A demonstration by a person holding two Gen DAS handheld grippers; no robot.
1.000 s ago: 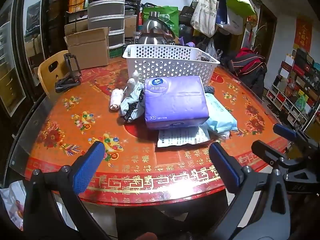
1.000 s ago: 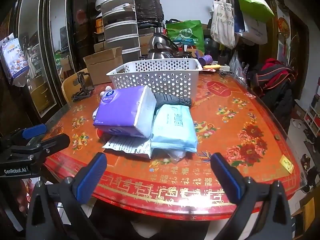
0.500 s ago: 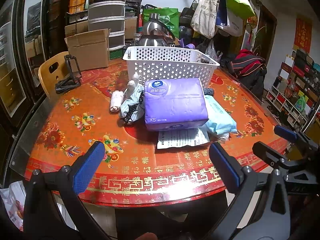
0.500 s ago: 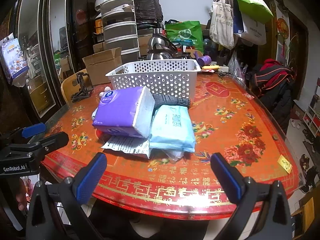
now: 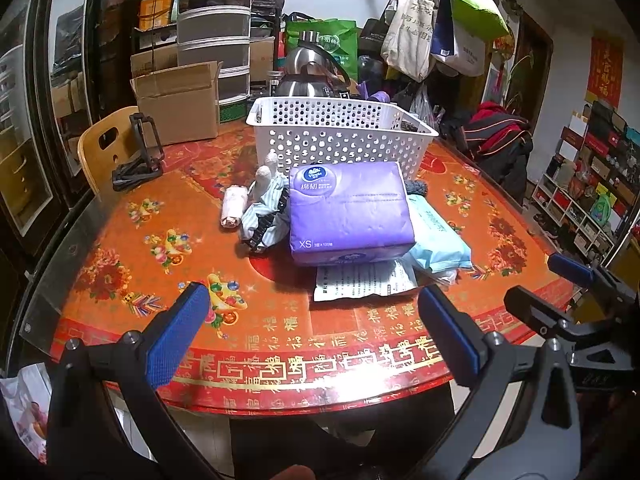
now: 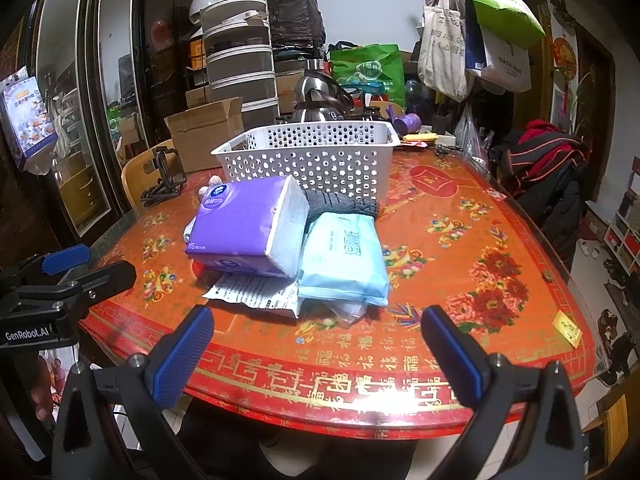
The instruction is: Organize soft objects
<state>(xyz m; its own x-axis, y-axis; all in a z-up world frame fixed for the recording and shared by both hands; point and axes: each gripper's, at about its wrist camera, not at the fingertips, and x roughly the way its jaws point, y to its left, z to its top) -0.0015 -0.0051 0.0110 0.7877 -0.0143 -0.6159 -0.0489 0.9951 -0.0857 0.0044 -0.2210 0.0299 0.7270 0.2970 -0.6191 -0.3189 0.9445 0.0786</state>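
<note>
A purple tissue pack (image 5: 349, 212) (image 6: 248, 222) lies in a pile on the red table, in front of a white perforated basket (image 5: 340, 136) (image 6: 308, 156). A light blue wipes pack (image 5: 436, 236) (image 6: 344, 256) lies to its right, over a printed white packet (image 5: 362, 282) (image 6: 260, 294). A dark rolled cloth (image 6: 340, 204) lies behind them. Striped cloth (image 5: 262, 216) and a small white roll (image 5: 233, 210) lie to the left. My left gripper (image 5: 312, 334) and right gripper (image 6: 316, 344) are both open and empty, near the table's front edge.
A black phone stand (image 5: 140, 156) stands at the table's left edge, by a yellow chair (image 5: 104, 148). A cardboard box (image 5: 176, 100), stacked drawers and a kettle (image 5: 308, 72) are behind the basket. Each gripper shows at the side of the other's view (image 6: 60, 280).
Both views have shifted very slightly closer to the pile. Nothing on the table has moved and both grippers stay open.
</note>
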